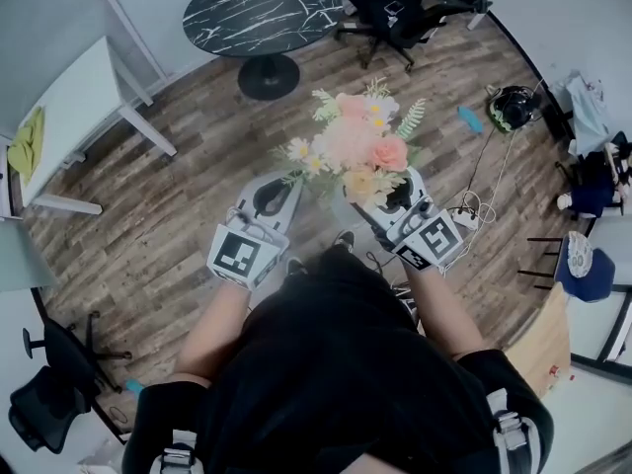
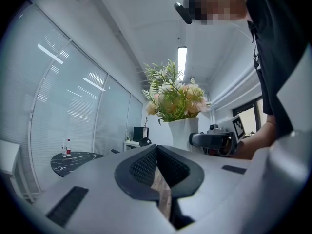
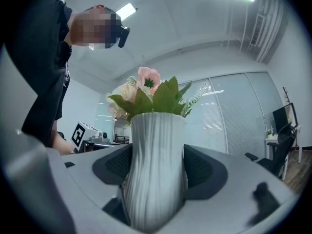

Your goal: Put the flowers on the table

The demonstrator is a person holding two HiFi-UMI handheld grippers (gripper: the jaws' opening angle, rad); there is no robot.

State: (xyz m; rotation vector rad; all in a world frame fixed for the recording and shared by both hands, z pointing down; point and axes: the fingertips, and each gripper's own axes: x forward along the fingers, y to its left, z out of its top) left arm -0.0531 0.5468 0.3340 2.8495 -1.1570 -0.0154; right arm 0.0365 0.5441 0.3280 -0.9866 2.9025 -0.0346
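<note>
Flowers (image 1: 355,141) in ribbed white vase (image 3: 153,165), clamped by right gripper (image 1: 390,200)

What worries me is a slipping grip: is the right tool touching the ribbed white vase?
Touching. The right gripper view shows the right tool closed against both sides of the ribbed white vase, no gap at either pad.

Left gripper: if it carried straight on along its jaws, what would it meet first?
Probably the flowers in the white vase clamped by the right gripper: they sit almost dead ahead of the left gripper, a little off-centre. Depth is unclear, so it might slip past.
</note>
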